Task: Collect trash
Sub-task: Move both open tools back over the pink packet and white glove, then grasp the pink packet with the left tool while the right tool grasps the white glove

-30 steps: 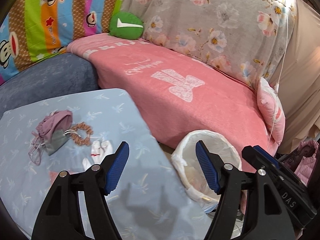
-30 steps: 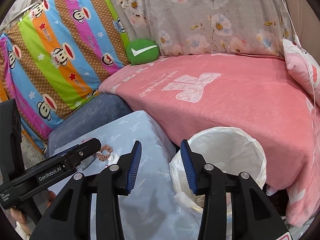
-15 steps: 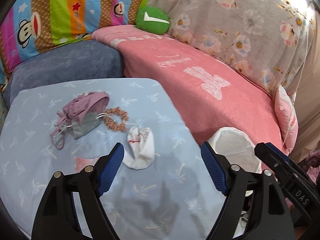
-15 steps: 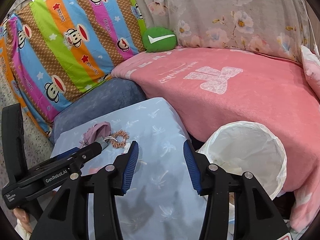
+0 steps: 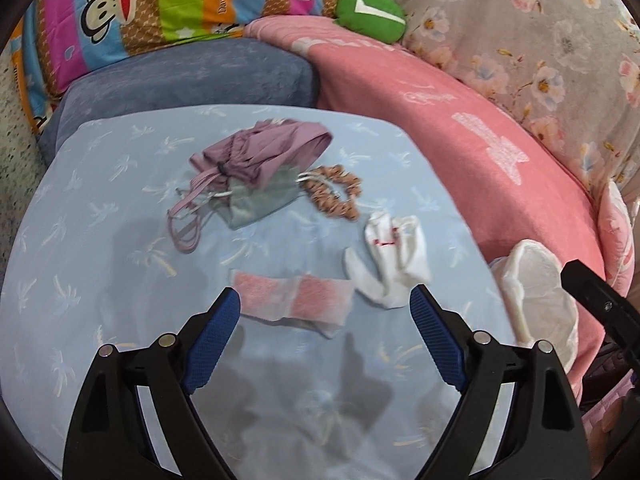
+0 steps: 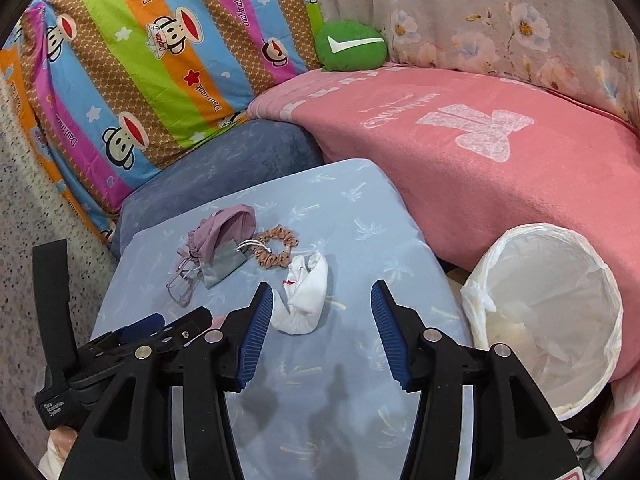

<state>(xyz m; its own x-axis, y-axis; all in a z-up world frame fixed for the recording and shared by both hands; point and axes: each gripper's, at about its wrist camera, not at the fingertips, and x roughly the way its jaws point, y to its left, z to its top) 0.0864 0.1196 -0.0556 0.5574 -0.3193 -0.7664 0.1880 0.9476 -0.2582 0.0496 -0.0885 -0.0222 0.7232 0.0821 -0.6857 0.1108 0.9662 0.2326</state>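
On the light blue table [image 5: 100,280] lie a crumpled white tissue with a red mark [image 5: 394,256], a pink and white wrapper [image 5: 296,302], a brown scrunchie [image 5: 332,194] and a purple and grey drawstring pouch [image 5: 256,168]. My left gripper [image 5: 325,338] is open and empty just above the wrapper's near edge. My right gripper [image 6: 322,330] is open and empty, with the tissue [image 6: 306,294] just beyond its left finger. A bin with a white liner [image 6: 548,312] stands right of the table; it also shows in the left wrist view [image 5: 536,300].
A pink blanket covers the sofa [image 6: 500,152] behind the table. A blue cushion [image 5: 188,76], a striped monkey-print cover [image 6: 140,60] and a green round pillow [image 6: 350,46] lie at the back. The left gripper's body [image 6: 120,344] sits beside the right one.
Both grippers have swung left from the bin toward the table. The table items now lie closer and more centred in both views. Both grippers stay open.
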